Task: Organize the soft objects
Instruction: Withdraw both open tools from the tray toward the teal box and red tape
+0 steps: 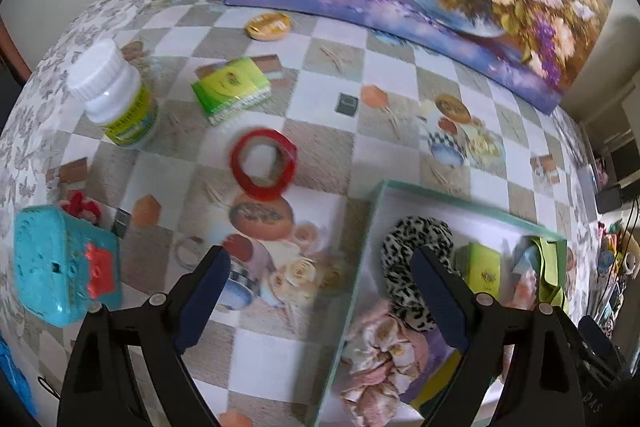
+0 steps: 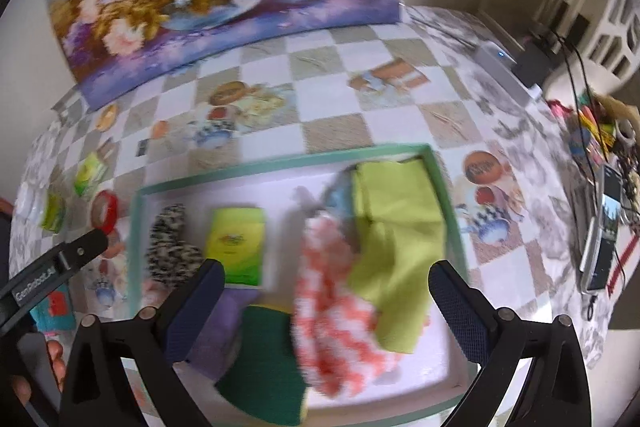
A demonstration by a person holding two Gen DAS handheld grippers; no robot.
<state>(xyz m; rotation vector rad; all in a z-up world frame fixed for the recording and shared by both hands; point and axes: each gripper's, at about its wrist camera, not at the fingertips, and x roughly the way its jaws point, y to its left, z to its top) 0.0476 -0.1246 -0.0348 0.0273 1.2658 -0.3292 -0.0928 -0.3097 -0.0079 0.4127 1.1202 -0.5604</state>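
both jaws spread wide, empty: left hand-held gripper (image 1: 320,291) over the bench (image 1: 328,143), right hand-held gripper (image 2: 326,301) over the tray (image 2: 288,157) of soft things.

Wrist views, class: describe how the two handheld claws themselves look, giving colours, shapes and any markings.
Both the left claw and right claw have matt black angular arms with triangular cut-outs and silver round pivot screws. Their fingers carry dark blue textured pads. In the right wrist view, the left claw's black arm bears white lettering, too blurred to read reliably.
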